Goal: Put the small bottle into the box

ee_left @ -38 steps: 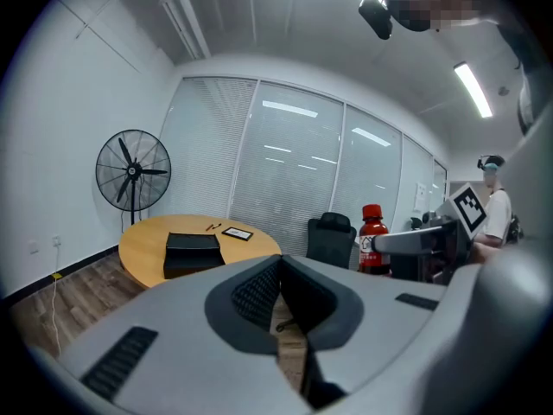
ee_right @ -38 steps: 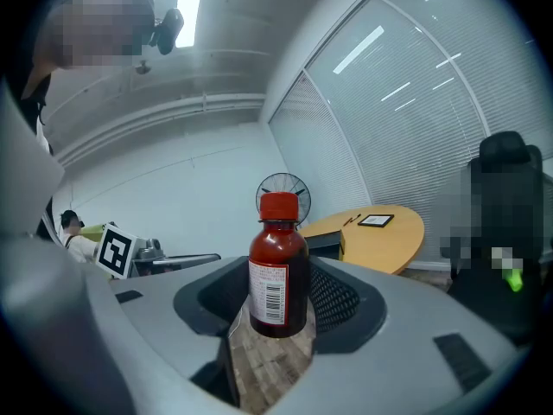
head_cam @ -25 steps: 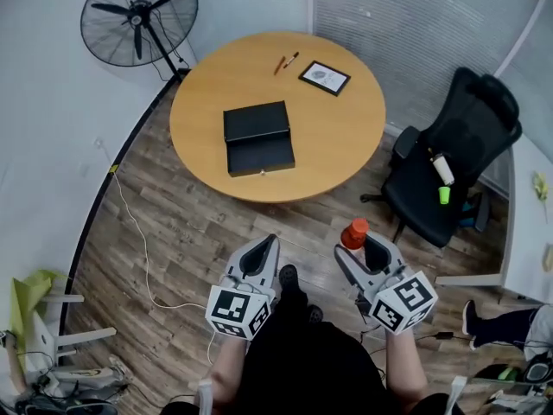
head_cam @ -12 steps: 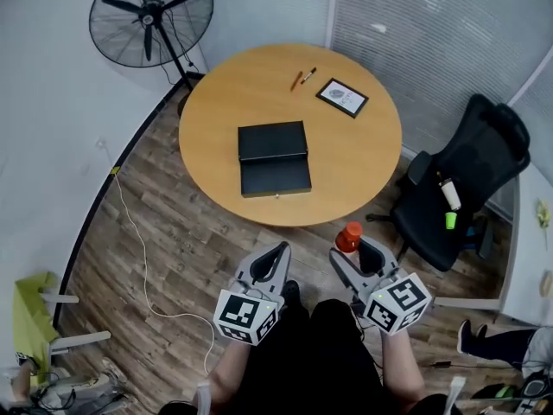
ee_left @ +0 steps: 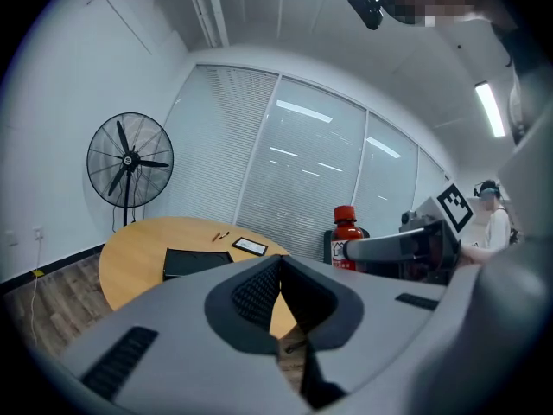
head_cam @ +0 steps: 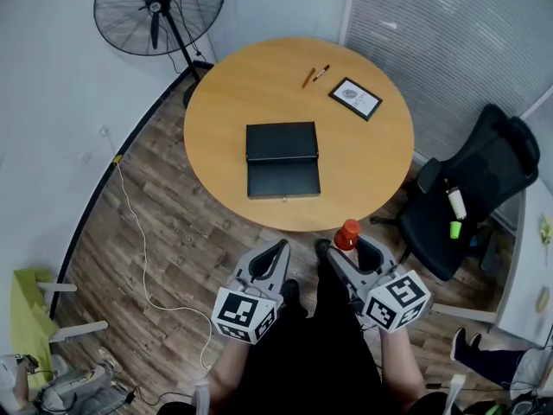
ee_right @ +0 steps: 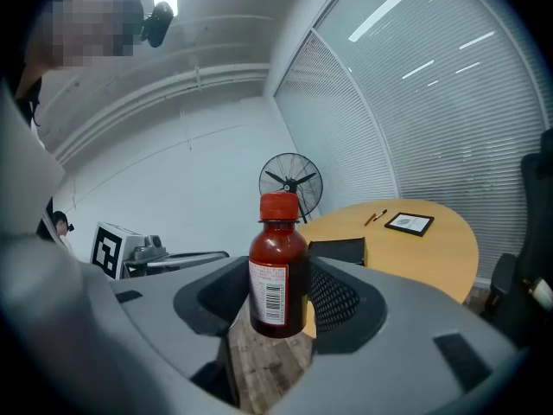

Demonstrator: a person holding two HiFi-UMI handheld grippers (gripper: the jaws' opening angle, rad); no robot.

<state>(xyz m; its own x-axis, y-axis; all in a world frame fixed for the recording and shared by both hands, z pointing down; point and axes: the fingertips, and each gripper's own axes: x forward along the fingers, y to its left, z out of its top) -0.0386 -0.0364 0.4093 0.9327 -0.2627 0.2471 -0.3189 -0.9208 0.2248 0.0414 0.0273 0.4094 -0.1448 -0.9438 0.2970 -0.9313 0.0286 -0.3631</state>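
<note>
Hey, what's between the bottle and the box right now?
Only bare tabletop, as the head view shows; nothing else lies between the bottle and the box.

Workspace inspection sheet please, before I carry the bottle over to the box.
Surface: round wooden table.
Job's things: black box lies open on the table; small bottle, red cap, upright in right gripper.
Clutter: two pens, framed card at far edge.
Grippers: left gripper shut, empty; right shut on bottle.
Cables: white cable across floor.
Surroundings: fan, office chair, blinds.
</note>
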